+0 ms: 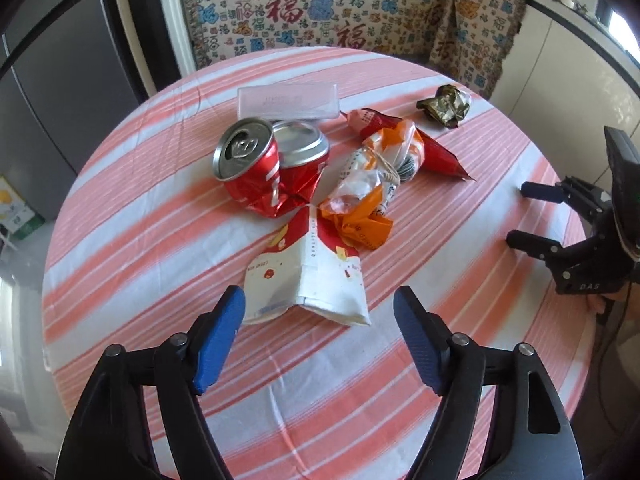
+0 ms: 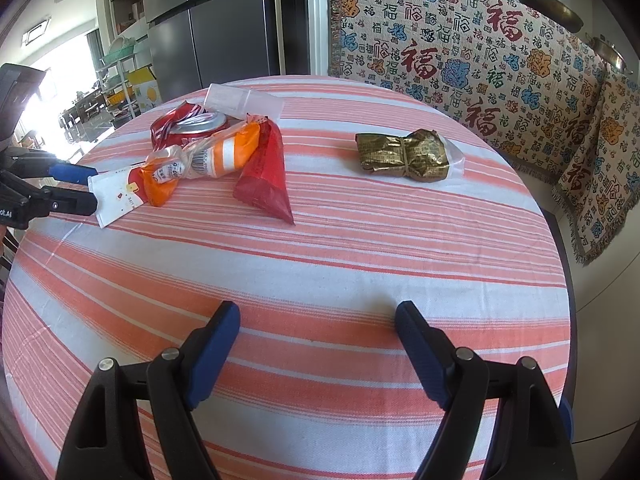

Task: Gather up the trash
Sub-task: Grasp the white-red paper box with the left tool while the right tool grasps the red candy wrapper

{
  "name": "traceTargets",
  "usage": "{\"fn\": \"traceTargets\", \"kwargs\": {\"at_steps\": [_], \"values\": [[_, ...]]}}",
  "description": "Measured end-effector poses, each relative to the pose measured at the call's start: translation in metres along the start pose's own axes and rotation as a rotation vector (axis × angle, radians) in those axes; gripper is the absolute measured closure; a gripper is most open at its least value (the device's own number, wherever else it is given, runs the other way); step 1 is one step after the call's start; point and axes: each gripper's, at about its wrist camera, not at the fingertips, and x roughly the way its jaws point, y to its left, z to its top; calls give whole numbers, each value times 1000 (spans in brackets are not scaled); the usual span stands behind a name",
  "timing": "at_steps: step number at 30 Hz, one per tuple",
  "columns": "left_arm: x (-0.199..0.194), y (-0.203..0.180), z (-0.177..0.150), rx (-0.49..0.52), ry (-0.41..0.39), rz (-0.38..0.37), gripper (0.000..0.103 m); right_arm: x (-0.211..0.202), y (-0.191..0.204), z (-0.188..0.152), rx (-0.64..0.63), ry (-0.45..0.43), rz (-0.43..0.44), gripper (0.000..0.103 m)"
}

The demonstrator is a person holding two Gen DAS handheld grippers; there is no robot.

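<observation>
Left tongs (image 1: 319, 334): spread wide, nothing between the blue pads, held low over the desk (image 1: 160, 240) just short of the white-and-red paper bag (image 1: 308, 280). In the right wrist view they sit at the bag's near end, one finger on either side of its edge; contact cannot be told.

Right tongs (image 2: 318, 346): also spread wide, empty, over bare striped cloth, well apart from the trash.

Landmark: crushed red can (image 1: 264, 172), lying on its side.
- Clear plastic box (image 1: 286, 101): just behind the can.
- Orange-and-white wrapper (image 1: 372, 184): beside the can, toward the right tongs; it overlaps the top of the paper bag.
- Red pouch (image 1: 428, 148): beyond the wrapper from the can, partly under it.
- Paper bag: in front of the can, touching its crumpled end.
- Gold foil wrapper (image 2: 404, 156): well apart from the can, alone, on a piece of clear film.

Patterned blanket (image 2: 480, 60) hangs behind the desk.
</observation>
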Motion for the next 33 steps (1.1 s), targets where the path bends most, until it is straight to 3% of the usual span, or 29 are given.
{"fn": "traceTargets", "kwargs": {"at_steps": [4,9,10,11,12,16,17,19,20,21,23,26,27,29,32,33], "values": [[9,1,6,-3,-19,4,25,-5,-6,4,36,-21,55,21],[10,2,-1,-20,-14,31,73,-23,-13,44,72,-99,139,21],[4,4,-1,-39,-23,26,80,-17,-8,59,47,-66,156,21],[-5,6,-3,-67,-36,20,95,-7,-1,70,14,-19,164,23],[-13,9,-5,-96,-41,12,99,6,8,82,-25,31,171,24],[-31,6,-26,-153,-22,-29,99,58,30,99,-117,226,190,51],[-33,3,-32,-149,-16,-27,98,66,31,98,-121,255,195,74],[-38,1,-40,-160,-25,-22,94,66,30,94,-104,250,195,74],[-40,2,-42,-170,-31,-26,76,60,29,91,-98,252,202,75],[-42,3,-42,-176,-42,-32,44,51,30,85,-105,248,199,75],[-44,3,-39,-176,-79,-17,16,32,28,72,-133,247,163,75],[-35,-1,-25,-155,-77,-21,15,7,17,46,-116,267,125,75],[-28,-3,-20,-144,-65,-20,10,1,14,38,-112,275,114,75],[-9,-7,-11,-108,-31,33,4,-10,8,24,-94,293,105,75],[21,-8,-3,-81,30,95,6,-19,6,14,-71,316,114,75],[25,-8,-2,-79,33,99,16,-21,8,13,-77,318,112,75]]}}
